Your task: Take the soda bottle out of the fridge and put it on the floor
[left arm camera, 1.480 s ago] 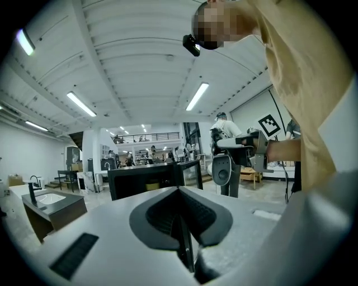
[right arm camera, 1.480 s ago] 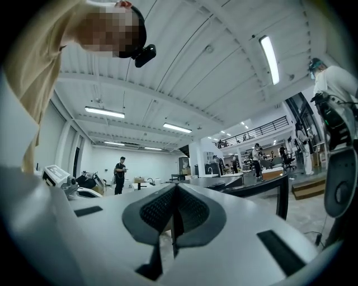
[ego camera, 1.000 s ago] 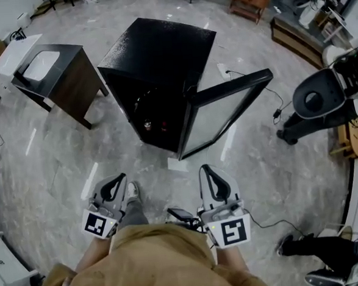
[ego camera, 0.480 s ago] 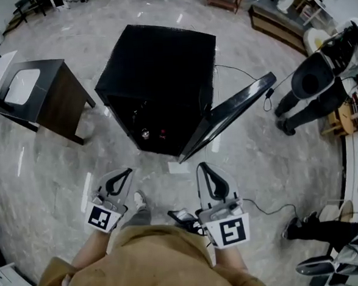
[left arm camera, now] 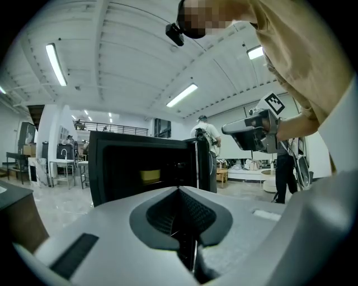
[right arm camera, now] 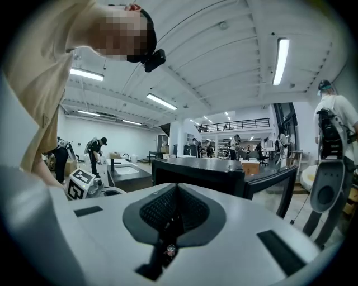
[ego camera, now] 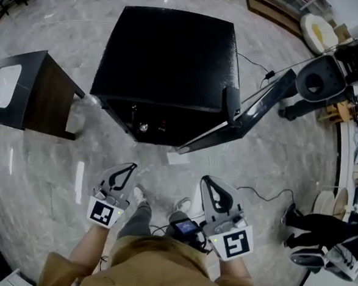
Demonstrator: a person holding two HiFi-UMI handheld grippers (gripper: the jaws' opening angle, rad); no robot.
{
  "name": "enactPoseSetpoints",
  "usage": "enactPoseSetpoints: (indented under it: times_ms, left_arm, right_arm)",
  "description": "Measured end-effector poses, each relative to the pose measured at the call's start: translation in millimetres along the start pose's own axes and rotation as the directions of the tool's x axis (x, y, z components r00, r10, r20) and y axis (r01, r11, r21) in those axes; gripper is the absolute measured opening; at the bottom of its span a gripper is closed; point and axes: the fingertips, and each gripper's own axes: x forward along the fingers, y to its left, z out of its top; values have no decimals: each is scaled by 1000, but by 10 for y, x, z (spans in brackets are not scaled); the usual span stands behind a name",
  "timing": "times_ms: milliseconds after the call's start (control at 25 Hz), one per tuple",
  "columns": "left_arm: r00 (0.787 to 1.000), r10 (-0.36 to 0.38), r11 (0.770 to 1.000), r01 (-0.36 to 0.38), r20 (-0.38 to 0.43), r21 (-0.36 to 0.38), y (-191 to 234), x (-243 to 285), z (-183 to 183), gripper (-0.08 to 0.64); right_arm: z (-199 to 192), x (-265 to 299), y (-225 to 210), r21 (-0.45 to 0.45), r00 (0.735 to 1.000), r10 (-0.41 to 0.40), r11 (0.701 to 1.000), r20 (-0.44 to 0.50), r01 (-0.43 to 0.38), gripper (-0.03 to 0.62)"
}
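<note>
1. Black fridge (ego camera: 167, 54) stands on the marble floor (ego camera: 40, 173) ahead of me. Its door (ego camera: 250, 113) is swung out to the right, with its free edge pointing at a grey wheeled machine (ego camera: 318, 84).
2. My left claw (ego camera: 130, 168) has its jaws pressed together with nothing in them. My right claw (ego camera: 205, 180) is closed and empty as well. Both hang over the floor, short of the fridge's front edge and apart from it.
3. Bare floor lies between my claws and the fridge's mouth, except for a paper slip (ego camera: 179, 158) just beside the door's lower corner.
4. To the left, a dark table (ego camera: 38, 100) stands off the fridge's left corner with a strip of floor between them. To the right, a cable (ego camera: 262, 194) loops over the floor near my right claw.
5. The inside of the fridge is nearly all shadow. At its lower front edge two small tops show, a pale top (ego camera: 143, 128) and a red top (ego camera: 162, 126). I cannot tell which belongs to the bottle, and the bodies are hidden.
6. In the left gripper view a yellow thing (left arm camera: 150, 176) sits inside the fridge, too dim to name.
7. A person (ego camera: 321, 248) at the lower right is cut off by the frame's edge.
</note>
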Motion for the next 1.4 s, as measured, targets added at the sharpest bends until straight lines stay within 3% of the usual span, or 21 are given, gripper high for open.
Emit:
enactPoseSetpoints:
  times_ms: [40, 80, 160, 200, 280, 440, 600, 840, 960, 1400]
  left_arm:
    - [1000, -9, 998, 10, -15, 54, 37, 60, -79, 2]
    - [1000, 2, 998, 0, -22, 59, 74, 124, -167, 2]
    - [997, 76, 994, -78, -18, -80, 145, 239, -366, 2]
    - [993, 116, 981, -116, -13, -155, 178, 291, -458, 2]
    - [987, 162, 965, -158, 2, -209, 231, 402, -606, 2]
    - [978, 206, 958, -196, 26, -208, 236, 599, -935, 2]
    - [982, 189, 957, -183, 4, -223, 111, 882, -1499, 6]
    - [989, 148, 960, -147, -12, -237, -60, 1204, -2279, 53]
    - [991, 131, 965, -128, -2, -228, -116, 1314, -2539, 64]
    - [988, 157, 972, -155, -2, -175, -119, 1860, -3699, 126]
  right_arm:
    - [-97, 43, -29, 9, 1000, 11, 1000, -8, -11, 2]
    - [-201, 86, -59, 17, 1000, 25, 1000, -18, -25, 2]
    - [-418, 172, -91, 18, 997, 62, 998, -42, -61, 2]
    - [-519, 228, -94, 17, 995, 81, 997, -50, -80, 2]
    - [-675, 369, -73, 38, 993, 107, 994, -50, -105, 2]
    - [-979, 554, 77, 60, 985, 163, 985, -51, -160, 2]
    - [-1487, 679, 47, 47, 971, 224, 974, -84, -221, 2]
    - [-2382, 712, -44, 69, 971, 214, 976, -104, -208, 2]
    - [-2685, 763, 16, 66, 964, 251, 967, -89, -245, 2]
    - [-3825, 1092, 83, -5, 949, 314, 949, -36, -314, 2]
